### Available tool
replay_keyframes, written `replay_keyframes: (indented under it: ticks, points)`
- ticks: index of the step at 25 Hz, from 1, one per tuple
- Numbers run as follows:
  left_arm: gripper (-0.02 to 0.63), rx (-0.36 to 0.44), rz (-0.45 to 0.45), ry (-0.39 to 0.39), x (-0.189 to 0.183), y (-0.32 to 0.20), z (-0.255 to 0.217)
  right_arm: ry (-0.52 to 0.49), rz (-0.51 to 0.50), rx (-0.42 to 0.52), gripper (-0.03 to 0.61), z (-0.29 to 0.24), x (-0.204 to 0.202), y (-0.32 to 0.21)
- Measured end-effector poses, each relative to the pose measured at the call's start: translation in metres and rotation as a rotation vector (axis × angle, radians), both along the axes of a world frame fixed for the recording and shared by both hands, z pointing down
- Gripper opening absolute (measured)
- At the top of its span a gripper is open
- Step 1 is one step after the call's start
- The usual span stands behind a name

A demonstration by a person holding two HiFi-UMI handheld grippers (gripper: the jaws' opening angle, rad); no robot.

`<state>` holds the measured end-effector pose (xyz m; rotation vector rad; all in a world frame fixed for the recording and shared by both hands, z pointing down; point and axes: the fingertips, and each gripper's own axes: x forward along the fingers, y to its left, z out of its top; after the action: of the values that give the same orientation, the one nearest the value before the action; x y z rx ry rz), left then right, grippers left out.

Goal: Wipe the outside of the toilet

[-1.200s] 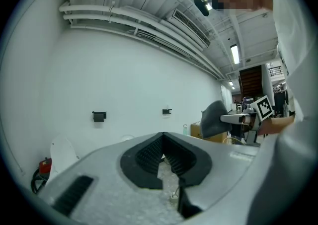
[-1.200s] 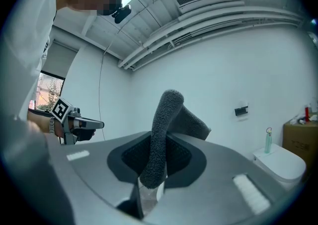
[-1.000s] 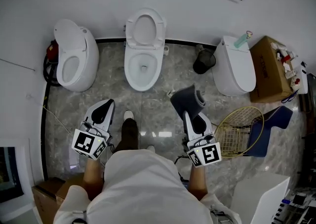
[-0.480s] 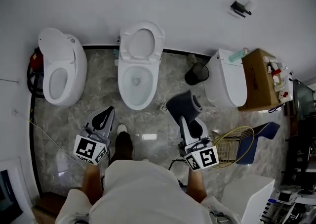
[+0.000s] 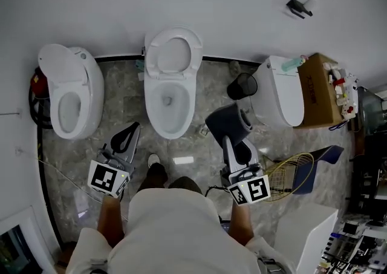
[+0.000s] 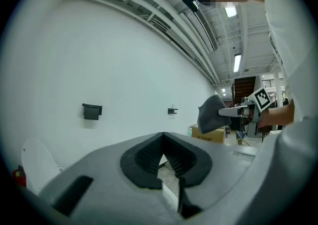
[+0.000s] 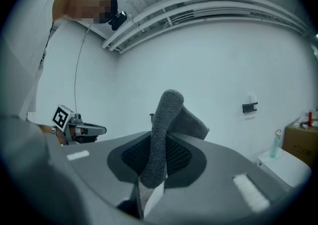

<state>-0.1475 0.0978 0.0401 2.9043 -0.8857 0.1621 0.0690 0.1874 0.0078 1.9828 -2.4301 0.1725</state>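
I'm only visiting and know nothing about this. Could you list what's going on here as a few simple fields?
Scene: three white toilets in a row
Left toilet: lid up
Middle toilet: lid up, straight ahead of the person
Right toilet: lid down
Right gripper: jaws shut on a grey cloth
Left gripper: jaws together, holding nothing
Wiping: not under way; the cloth is clear of every toilet
Nearby: black bin, cardboard box
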Motion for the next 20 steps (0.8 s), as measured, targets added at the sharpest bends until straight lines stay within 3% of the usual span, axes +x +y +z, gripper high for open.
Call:
replay_keyframes:
  ticks: [10,15,20]
  points:
    - [-0.004,-0.047,-0.043,-0.006,0.032,-0.015,0.013,0.010,-0.012,-0.059,0.066,0.032,0.044,-0.029]
    - [-0.003,-0.098,-0.056,-0.010,0.065,-0.013,0.030,0.119,-0.066,-0.190,0.064,0.085,0.085,-0.069]
    - [-0.003,-0.158,-0.067,0.002,0.084,-0.016,0.073,0.235,-0.142,-0.303,0.064,0.169,0.109,-0.117]
